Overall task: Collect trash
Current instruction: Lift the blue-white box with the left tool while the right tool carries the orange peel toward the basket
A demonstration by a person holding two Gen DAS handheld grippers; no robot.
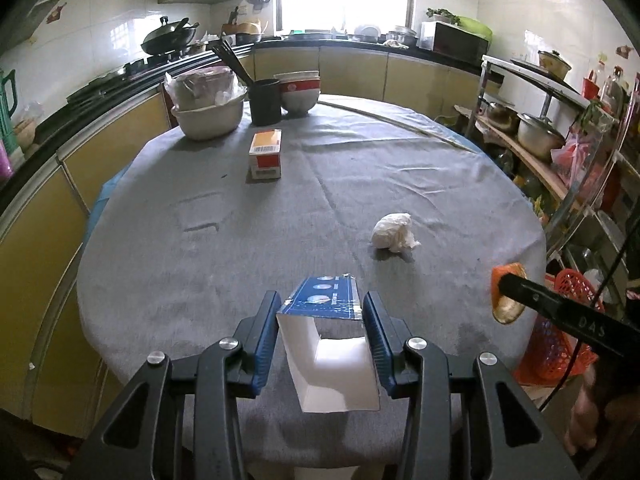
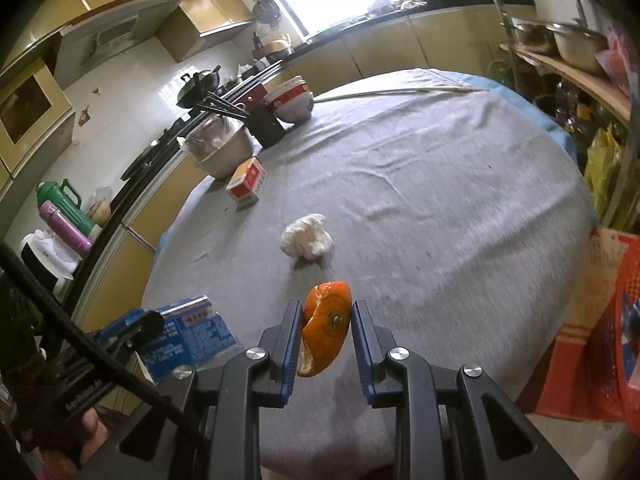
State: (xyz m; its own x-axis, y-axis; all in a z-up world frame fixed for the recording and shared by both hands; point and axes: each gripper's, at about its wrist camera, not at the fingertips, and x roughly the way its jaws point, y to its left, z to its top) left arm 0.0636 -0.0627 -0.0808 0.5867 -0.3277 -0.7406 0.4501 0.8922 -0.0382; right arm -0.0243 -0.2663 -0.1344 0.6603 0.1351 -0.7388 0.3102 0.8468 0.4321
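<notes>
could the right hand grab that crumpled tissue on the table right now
Probably not yet: the right tool is shut on an orange peel. The tissue lies just ahead on bare cloth, with nothing between.

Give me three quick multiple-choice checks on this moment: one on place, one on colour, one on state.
1. Where is the crumpled tissue?
A. On the grey tablecloth
B. In the red basket
C. In the metal basin

2. What colour is the printed side of the carton in the left tongs?
A. Green
B. Blue
C. Yellow

3. What are the right tongs doing?
A. Standing empty
B. Gripping a chopstick
C. Gripping an orange peel

Answers: 1 A, it lies loose on the cloth; 2 B, blue print shows; 3 C, the peel sits clamped between the pads.
</notes>
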